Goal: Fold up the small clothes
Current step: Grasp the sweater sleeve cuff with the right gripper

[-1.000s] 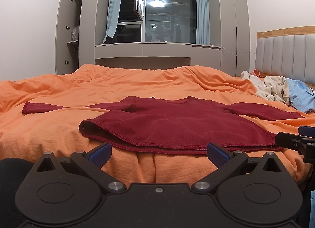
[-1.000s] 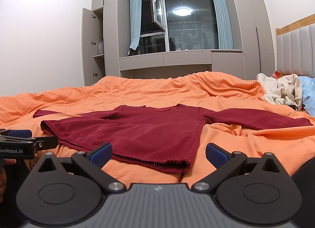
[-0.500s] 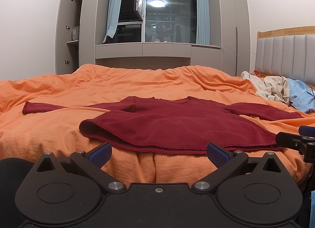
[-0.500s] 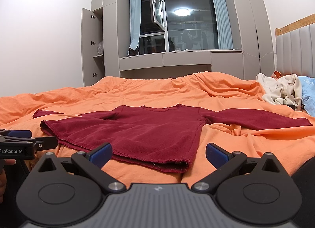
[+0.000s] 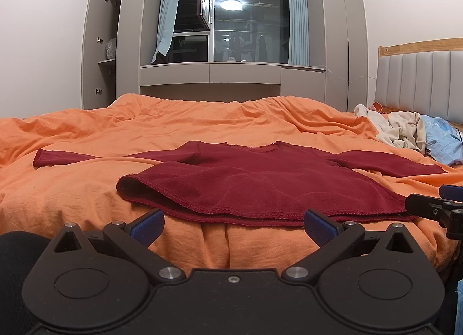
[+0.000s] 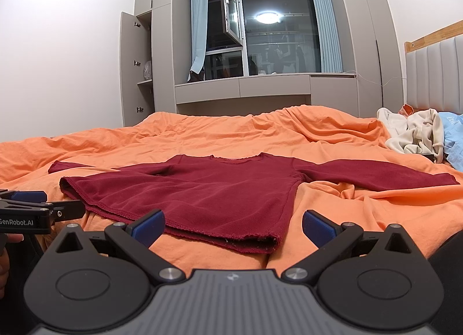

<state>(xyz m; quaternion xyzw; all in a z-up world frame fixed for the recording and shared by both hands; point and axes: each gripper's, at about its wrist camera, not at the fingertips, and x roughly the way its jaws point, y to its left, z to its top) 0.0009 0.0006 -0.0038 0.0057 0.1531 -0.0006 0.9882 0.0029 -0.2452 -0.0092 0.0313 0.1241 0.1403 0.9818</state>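
A dark red long-sleeved top (image 5: 260, 181) lies spread flat on the orange bedcover (image 5: 202, 121), hem toward me, sleeves stretched out left and right. It also shows in the right wrist view (image 6: 208, 190). My left gripper (image 5: 233, 223) is open and empty, just short of the hem at the bed's near edge. My right gripper (image 6: 233, 223) is open and empty, just short of the hem's right corner. Each gripper shows at the edge of the other's view, the right one (image 5: 434, 209) and the left one (image 6: 37, 210).
A heap of cream clothes (image 5: 399, 129) and a light blue garment (image 5: 442, 141) lie at the right by the padded headboard (image 5: 419, 80). Grey wardrobes, one with an open door (image 5: 92, 45), and a window (image 5: 249, 19) stand beyond the bed.
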